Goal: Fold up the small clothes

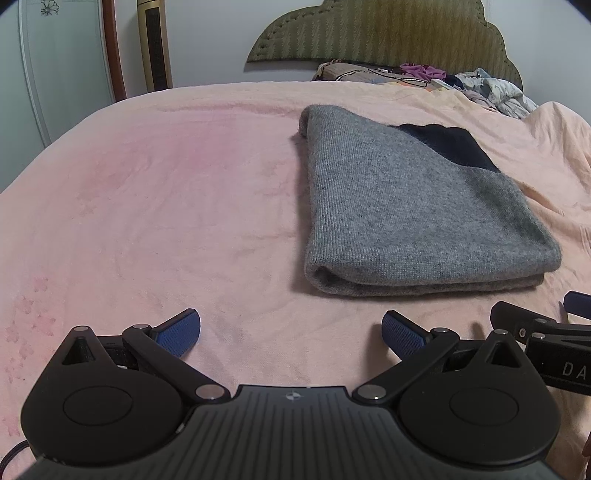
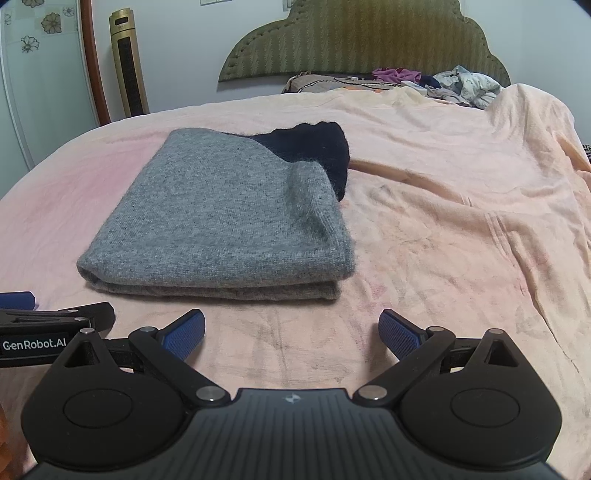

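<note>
Both sets of jaws stand spread wide with nothing between them. The left gripper [image 1: 291, 332] and the right gripper [image 2: 291, 332] hover side by side just above the pink fleece bedspread [image 1: 147, 221], their blue textured pads [image 2: 184, 332] clear of any cloth. Just ahead of them lies the grey knitted garment with a black section [image 2: 221, 214], folded into a compact, layered rectangle, its doubled edge facing the grippers and the black part showing at the far side. By the look of it, this piece is finished and let go. Further off, near the green padded headboard [image 1: 388, 33], a heap of crumpled mixed clothes [image 1: 491, 88] lies unfolded, so more folding probably remains.
</note>
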Tool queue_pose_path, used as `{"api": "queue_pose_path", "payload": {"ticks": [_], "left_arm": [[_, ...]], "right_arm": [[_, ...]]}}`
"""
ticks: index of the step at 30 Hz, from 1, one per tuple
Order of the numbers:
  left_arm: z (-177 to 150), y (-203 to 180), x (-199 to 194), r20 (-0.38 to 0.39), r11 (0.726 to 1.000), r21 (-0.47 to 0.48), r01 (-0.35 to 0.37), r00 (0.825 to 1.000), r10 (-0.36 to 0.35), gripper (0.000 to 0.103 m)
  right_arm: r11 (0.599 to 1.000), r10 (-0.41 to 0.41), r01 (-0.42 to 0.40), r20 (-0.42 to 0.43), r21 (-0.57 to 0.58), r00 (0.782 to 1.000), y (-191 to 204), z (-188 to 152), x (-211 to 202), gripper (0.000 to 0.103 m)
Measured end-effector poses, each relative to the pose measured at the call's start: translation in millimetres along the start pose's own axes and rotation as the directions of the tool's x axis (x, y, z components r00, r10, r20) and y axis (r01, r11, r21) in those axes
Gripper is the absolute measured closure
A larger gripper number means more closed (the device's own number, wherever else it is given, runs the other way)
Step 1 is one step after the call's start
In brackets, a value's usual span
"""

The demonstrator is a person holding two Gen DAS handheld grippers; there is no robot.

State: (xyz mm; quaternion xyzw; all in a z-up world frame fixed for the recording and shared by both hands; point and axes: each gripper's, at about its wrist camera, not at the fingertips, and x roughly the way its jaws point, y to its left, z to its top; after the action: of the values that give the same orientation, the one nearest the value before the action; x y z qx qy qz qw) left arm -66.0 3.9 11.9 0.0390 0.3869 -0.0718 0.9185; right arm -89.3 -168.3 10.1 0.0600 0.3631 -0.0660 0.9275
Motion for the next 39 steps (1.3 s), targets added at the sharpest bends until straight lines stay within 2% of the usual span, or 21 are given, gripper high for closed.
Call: {"api": "queue_pose_path", "payload": {"ticks": [39], "left_arm": [[-1.8, 0.5, -1.0, -0.007, 1.0, 0.008, -0.004, 1.0, 0.004, 0.0]], "right_arm": [[1.0, 0.008, -0.008, 0.008, -0.002, 1.0, -7.5, 3.8, -3.5, 0.002]]}}
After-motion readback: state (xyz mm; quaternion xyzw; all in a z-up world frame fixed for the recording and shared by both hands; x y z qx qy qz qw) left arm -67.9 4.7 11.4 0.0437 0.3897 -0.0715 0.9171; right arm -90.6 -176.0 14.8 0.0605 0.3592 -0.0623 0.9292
